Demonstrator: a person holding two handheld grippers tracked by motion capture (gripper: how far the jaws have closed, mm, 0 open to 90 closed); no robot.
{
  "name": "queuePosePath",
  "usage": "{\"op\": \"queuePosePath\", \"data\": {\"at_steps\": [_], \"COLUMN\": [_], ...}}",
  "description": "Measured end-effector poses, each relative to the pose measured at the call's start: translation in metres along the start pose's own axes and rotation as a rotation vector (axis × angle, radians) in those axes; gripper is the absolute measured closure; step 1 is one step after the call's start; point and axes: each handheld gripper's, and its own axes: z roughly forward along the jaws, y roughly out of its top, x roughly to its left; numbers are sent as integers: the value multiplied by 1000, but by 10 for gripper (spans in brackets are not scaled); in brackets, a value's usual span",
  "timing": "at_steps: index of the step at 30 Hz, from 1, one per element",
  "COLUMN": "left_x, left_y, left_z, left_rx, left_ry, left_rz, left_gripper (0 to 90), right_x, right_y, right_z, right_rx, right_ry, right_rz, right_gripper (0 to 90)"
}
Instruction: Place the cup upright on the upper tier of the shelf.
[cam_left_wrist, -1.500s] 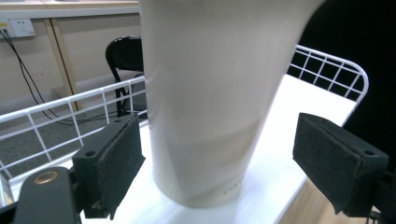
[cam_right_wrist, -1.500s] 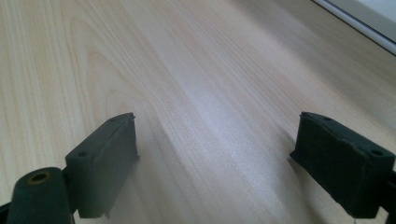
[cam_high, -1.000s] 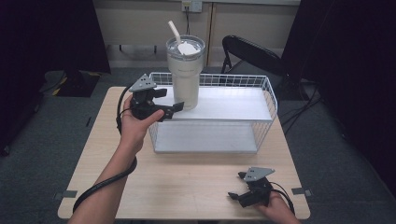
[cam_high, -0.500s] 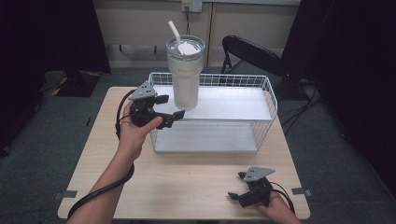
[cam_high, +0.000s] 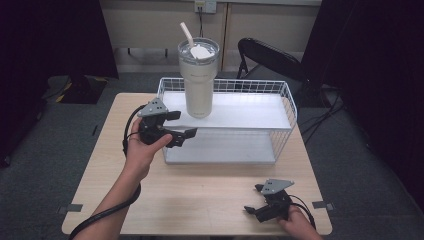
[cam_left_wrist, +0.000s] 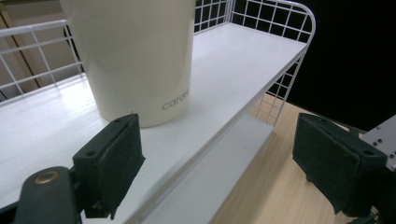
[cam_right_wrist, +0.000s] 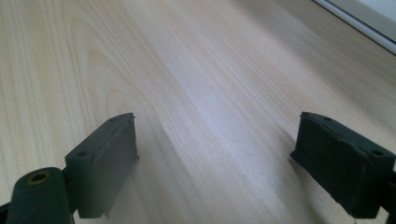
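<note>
Left gripper (cam_high: 184, 136) jaws spread, nothing between, tumbler (cam_high: 198, 75) just ahead on shelf (cam_high: 250, 112); should centre both fingers around its base before closing; right gripper (cam_high: 256, 208) spread, idle on table (cam_high: 200, 195)

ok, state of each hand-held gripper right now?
Left hand-held gripper: open, holding nothing, jaws apart in front of the tall cream plastic tumbler on the white wire shelf.
Right hand-held gripper: open, empty, over the light wooden table.
</note>
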Motion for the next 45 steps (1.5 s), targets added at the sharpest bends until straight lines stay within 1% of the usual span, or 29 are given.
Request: {"op": "queuePosePath", "data": {"at_steps": [7,17,22,23,27,29,30,32,35,37,39,40,43,44,45], "left_x": [-4,-14,-19,-20,-23,-25,-26,-28,-30,-31,-32,-32,-32,-32,-32], "left_y": [-10,-27,-36,-38,-47,-53,-57,-64,-75,-86,-97,-105,-122,-122,-133], "left_z": [-1,-1,-2,-2,-1,0,1,2,4,6,8,10,14,14,17], "left_rx": [8,10,17,16,28,29,33,47,71,81,100,108,132,132,149], "left_ry": [-14,-61,-76,-81,-98,-106,-112,-118,-123,-129,-134,-138,-150,-150,-155], "left_rz": [4,1,6,-1,-3,-11,-14,-4,-4,-14,-20,-26,-33,-33,-45], "left_gripper": [156,156,156,157,157,158,158,158,159,160,160,160,160,160,160], "right_x": [0,0,0,0,0,0,0,0,0,0,0,0,0,0,0], "right_y": [0,0,0,0,0,0,0,0,0,0,0,0,0,0,0], "right_z": [0,0,0,0,0,0,0,0,0,0,0,0,0,0,0], "right_rx": [0,0,0,0,0,0,0,0,0,0,0,0,0,0,0], "right_ry": [0,0,0,0,0,0,0,0,0,0,0,0,0,0,0], "right_rz": [0,0,0,0,-1,0,0,0,-1,0,0,0,-1,0,0], "right_gripper": [124,123,123,123,123,122,123,123,123,122,123,123,123,123,123]}}
